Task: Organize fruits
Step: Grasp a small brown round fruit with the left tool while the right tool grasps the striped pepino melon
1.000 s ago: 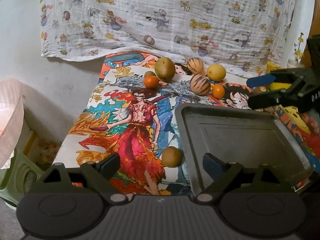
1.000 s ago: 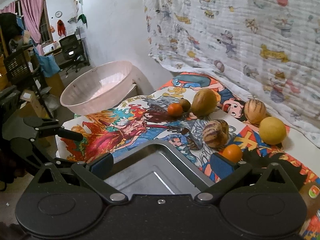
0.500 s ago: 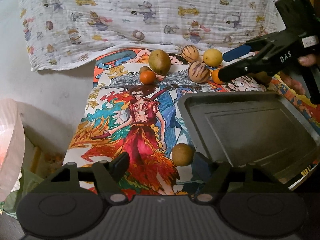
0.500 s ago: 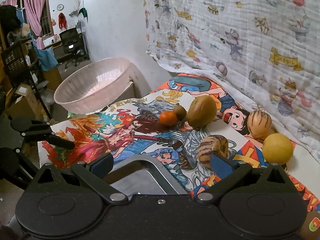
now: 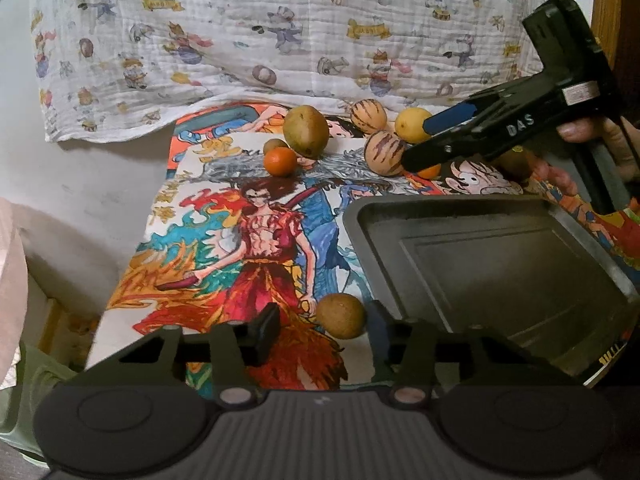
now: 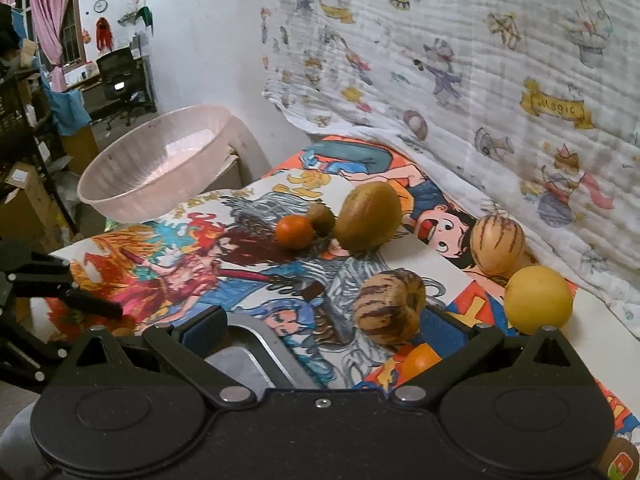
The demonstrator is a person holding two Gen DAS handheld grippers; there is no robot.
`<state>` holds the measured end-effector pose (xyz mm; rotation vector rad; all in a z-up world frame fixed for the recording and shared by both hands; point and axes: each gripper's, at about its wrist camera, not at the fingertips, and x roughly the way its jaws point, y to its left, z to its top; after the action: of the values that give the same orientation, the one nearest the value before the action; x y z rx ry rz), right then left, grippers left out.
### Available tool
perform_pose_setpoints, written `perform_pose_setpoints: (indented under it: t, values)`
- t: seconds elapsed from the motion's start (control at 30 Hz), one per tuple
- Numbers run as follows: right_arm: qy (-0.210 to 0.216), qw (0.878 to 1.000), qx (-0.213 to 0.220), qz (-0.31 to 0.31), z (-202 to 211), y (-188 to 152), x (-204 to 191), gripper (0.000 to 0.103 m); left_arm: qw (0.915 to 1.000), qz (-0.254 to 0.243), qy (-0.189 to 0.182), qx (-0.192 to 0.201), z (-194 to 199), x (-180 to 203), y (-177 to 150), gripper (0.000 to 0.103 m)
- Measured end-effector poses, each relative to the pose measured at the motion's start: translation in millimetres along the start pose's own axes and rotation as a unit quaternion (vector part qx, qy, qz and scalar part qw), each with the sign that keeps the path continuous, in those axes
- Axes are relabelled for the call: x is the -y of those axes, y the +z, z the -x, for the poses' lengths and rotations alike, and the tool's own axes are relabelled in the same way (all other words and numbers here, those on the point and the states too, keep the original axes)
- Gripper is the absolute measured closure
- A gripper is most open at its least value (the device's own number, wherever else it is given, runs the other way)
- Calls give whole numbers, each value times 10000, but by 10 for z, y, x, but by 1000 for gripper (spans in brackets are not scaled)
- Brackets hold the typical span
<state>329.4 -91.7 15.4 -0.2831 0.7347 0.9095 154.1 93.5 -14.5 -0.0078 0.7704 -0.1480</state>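
A round brown fruit (image 5: 341, 316) lies on the cartoon-print tablecloth beside the dark metal tray (image 5: 480, 208). My left gripper (image 5: 322, 330) straddles it with its jaws closing. The right pad is near the fruit and a gap shows on the left. At the back lie a mango (image 5: 306, 131), a tangerine (image 5: 280, 161), a kiwi (image 5: 275, 145), two striped melons (image 5: 368, 117) (image 6: 388, 306), a lemon (image 6: 538, 300) and a small orange (image 6: 418, 360). My right gripper (image 6: 322, 326) is open, with the nearer striped melon just ahead between its fingers.
A pink plastic basin (image 6: 160, 160) stands off the table's left end. A printed cloth (image 5: 320, 32) hangs on the wall behind the fruit. A hand (image 5: 600, 132) holds the right gripper above the tray's far corner.
The left jaws have narrowed around the brown fruit. The right gripper has come in from the right, past the tray, up to the nearer striped melon.
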Motion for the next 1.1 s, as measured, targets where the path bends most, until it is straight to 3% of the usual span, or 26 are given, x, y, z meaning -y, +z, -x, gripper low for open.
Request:
perform_pose_setpoints:
  t: [0.03, 0.3, 0.87, 1.1]
  values:
    - [-14, 10000, -11, -2, -26, 4, 14, 1, 10000, -21, 48, -56, -36, 9, -2, 63]
    - [-126, 9998, -153, 56, -256, 26, 92, 7, 9996, -77, 252, 100, -127, 6, 42, 74]
    - [-321, 9993, -165, 8, -499, 3, 188, 15, 9989, -277, 237, 280, -338, 18, 203, 75]
    - [-330, 9993, -187, -62, -537, -30, 217, 29, 9989, -281, 264, 269, -406, 13, 264, 75]
